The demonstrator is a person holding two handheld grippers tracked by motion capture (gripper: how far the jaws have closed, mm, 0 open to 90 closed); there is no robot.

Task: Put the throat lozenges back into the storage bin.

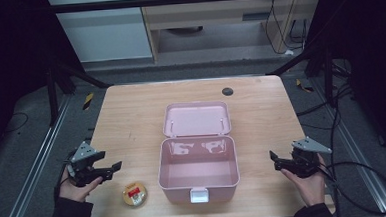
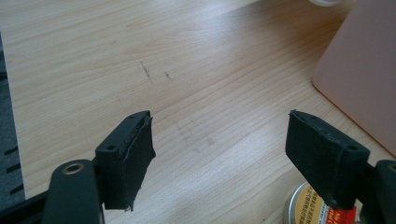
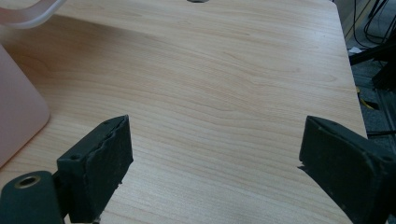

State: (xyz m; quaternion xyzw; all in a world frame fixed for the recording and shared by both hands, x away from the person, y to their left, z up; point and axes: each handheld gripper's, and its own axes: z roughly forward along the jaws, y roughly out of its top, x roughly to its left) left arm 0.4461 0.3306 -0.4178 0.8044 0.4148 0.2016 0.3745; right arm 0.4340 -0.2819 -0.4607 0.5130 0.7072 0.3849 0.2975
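Observation:
A pink plastic box [image 1: 198,168] stands open in the middle of the wooden table [image 1: 131,116], its lid [image 1: 196,119] folded back flat behind it; the inside looks bare. A small round tin [image 1: 134,194] with a red and yellow label lies left of the box near the front edge. My left gripper [image 1: 115,167] hovers just left of the tin, open with nothing between its fingers. The tin [image 2: 308,205] peeks out beside the right finger in the left gripper view. My right gripper [image 1: 275,160] is open to the right of the box [image 3: 18,107], also holding nothing.
A dark round hole cover [image 1: 227,91] sits near the table's far edge. Metal rails [image 1: 34,172] run along the floor on both sides, and cables [image 1: 365,179] trail at the right. A wooden cabinet [image 1: 216,12] stands beyond the table.

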